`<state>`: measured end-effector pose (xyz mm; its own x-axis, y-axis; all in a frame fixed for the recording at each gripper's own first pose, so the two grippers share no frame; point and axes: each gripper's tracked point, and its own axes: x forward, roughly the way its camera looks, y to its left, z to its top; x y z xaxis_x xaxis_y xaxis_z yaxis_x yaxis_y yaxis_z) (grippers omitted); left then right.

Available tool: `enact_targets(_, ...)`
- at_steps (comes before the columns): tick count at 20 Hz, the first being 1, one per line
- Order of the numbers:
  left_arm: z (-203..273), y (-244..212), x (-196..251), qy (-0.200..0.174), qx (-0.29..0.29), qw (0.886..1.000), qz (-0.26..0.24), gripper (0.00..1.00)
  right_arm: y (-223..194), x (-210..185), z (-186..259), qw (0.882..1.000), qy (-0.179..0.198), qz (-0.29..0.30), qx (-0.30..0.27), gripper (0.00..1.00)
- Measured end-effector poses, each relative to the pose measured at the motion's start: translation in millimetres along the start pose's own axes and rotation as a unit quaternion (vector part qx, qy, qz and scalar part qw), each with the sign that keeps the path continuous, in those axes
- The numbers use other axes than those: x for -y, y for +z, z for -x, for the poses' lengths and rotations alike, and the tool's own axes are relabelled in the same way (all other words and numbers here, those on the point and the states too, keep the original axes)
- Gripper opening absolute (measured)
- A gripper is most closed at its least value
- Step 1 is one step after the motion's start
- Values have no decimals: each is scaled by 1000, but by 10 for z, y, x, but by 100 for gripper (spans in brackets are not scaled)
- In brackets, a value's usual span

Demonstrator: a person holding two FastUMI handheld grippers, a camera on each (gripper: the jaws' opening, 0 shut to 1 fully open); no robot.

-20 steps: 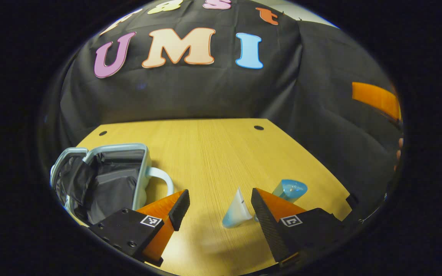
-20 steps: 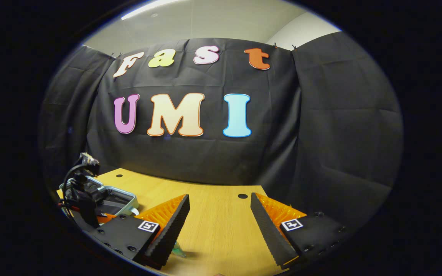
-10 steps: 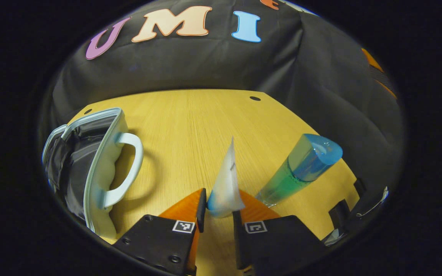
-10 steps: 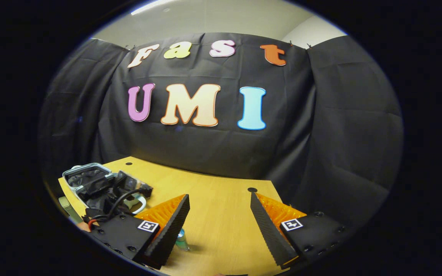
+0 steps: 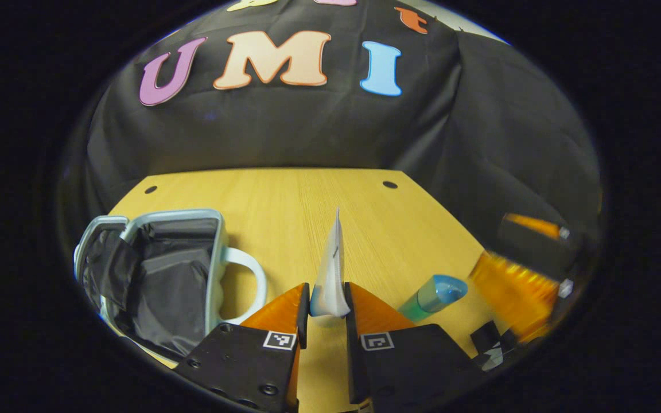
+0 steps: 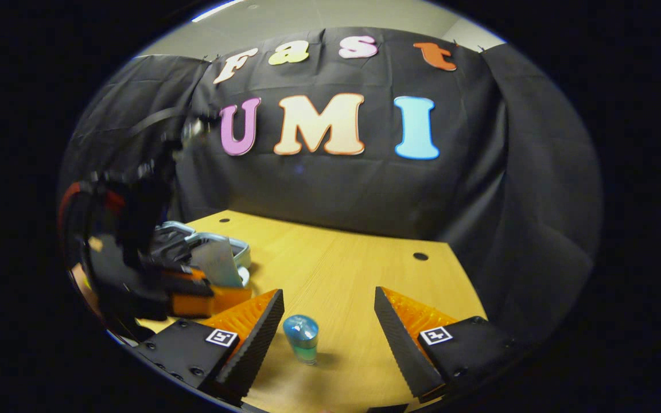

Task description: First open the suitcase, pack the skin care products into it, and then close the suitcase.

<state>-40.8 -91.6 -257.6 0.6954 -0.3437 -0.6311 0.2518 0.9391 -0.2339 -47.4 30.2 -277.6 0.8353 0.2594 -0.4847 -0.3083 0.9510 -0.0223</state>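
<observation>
Blur covers the far gripper in both views. In the left gripper view, the right gripper (image 5: pixel 528 269) is a smeared shape at the right edge of the frame, too soft there to read its fingers. In the right gripper view, the left gripper (image 6: pixel 216 287) sits at the left of the frame, dark and streaked, with cables above it hard to make out.

In the left gripper view, the left gripper (image 5: pixel 327 304) at the bottom centre is pinching a white tube (image 5: pixel 329 272). Both fingers press on its wide lower end, and its flat crimped end points up the frame. The tube's lowest part is hidden between the fingers.

At the lower left of the same view lies the open suitcase (image 5: pixel 158 264), pale blue with a dark lining. Its curved handle (image 5: pixel 247 281) faces the fingers, and its near corner is cut off behind the gripper body. At the lower right, a blue-green bottle (image 5: pixel 434 295) stands on the wooden table (image 5: pixel 307 201), its base hidden behind the right-hand finger.

In the right gripper view, the right gripper (image 6: pixel 329 321) at the bottom has its fingers spread wide, with nothing between them held. The same bottle (image 6: pixel 302 338) stands upright on the table (image 6: pixel 353 269) in the gap, nearer the left-hand finger and not touching it. To the left, the white tube (image 6: pixel 216 264) is seen held up just beside the suitcase (image 6: pixel 233 246), most of which is hidden behind the other gripper.
</observation>
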Motion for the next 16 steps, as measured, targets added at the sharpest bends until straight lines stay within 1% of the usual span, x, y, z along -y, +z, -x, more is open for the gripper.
enact_targets(4, 289, 303, -155, 24, 20, 1000, 5, 27, -461, -151, -183, 999, 22, 8, -38, 99)
enact_targets(7, 443, 423, -236, 38, 27, 999, 10, 26, -838, -203, -329, 997, 37, 8, -74, 100)
enact_targets(8, 487, 429, -293, 46, 28, 999, 9, 26, -939, -210, -368, 995, 44, 1, -86, 96)
enact_targets(10, 548, 398, -414, 61, 25, 998, 9, 26, -1054, -269, -405, 993, 62, -18, -99, 84)
enact_targets(11, 568, 363, -478, 69, 21, 997, 10, 26, -1023, -257, -394, 993, 62, -26, -97, 64)
enact_targets(12, 585, 304, -560, 77, 14, 997, 11, 23, -1045, -289, -441, 992, 68, -30, -105, 45)
enact_targets(13, 614, 257, -652, 87, 6, 996, 13, 27, -1036, -320, -441, 990, 73, -36, -114, 45)
enact_targets(14, 642, 201, -753, 94, 1, 995, 17, 26, -1008, -352, -414, 988, 80, -43, -124, 45)
enact_targets(15, 668, 163, -843, 96, -4, 995, 21, 26, -969, -403, -402, 987, 88, -45, -129, 41)
enact_targets(16, 682, 108, -937, 98, -13, 995, 24, 26, -881, -451, -385, 986, 92, -45, -131, 43)
